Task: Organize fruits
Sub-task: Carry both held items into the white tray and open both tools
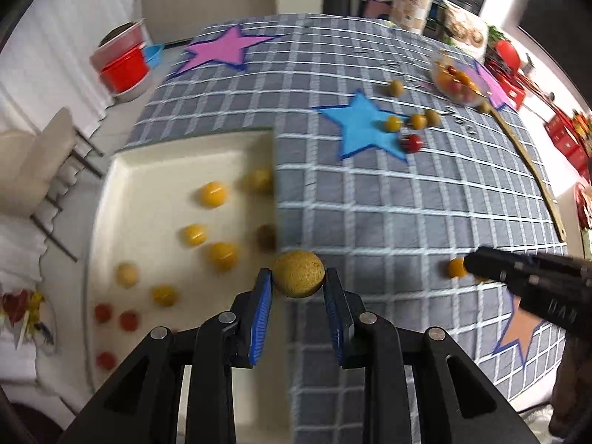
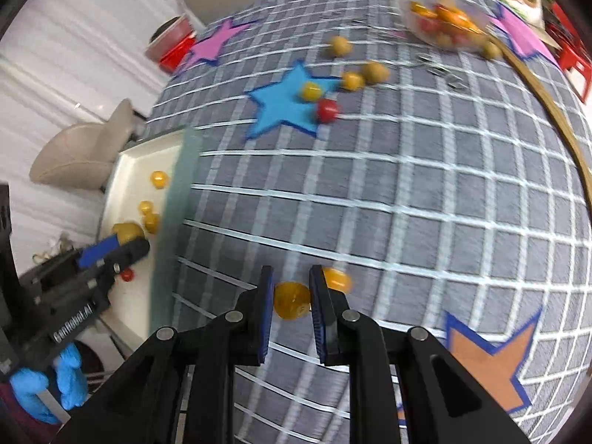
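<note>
Longan [image 1: 299, 274], small, light and brittle-shelled, sits pinched across its middle in my left hand-held gripper [image 1: 298, 282], just over the cream tray's [image 1: 155, 155] rim at the table's left edge. My right hand-held gripper [image 2: 291, 298] closes lightly on a soft yellow tomato [image 2: 291, 305]; squeezing harder would likely burst it.

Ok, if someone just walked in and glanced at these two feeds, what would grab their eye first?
Probably the rough tan fruit clamped in the left gripper, right at the edge of the white tray that already holds yellow and red fruits. Next, the right gripper closed on a yellow fruit over the grey checked cloth. Farther back, loose fruits sit around the blue star, near a clear bowl of more.
</note>
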